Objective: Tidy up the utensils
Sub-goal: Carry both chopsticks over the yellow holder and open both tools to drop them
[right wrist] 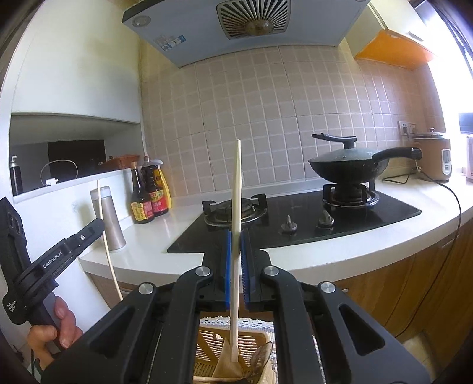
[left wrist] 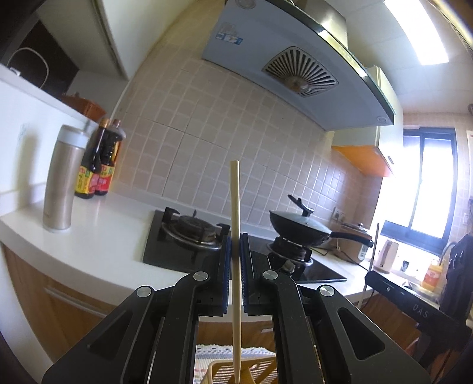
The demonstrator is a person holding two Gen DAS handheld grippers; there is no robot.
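Slotted basket (right wrist: pixel 212 345) w/ spoon (right wrist: pixel 261 354); each claw clamps one chopstick (right wrist: pixel 235 236).

In front of me a wall of pale square tiles (right wrist: pixel 266 118) rises behind a white tabletop (right wrist: pixel 147 245) with wooden cabinet fronts (right wrist: pixel 399 283) below. A black glass hob (right wrist: pixel 295 224) is set into it, under a grey extractor hood (right wrist: pixel 236 26). Daylight floods through a dark-framed window (left wrist: pixel 428 183) at the right end, beneath an orange wall cupboard (right wrist: pixel 393 50).
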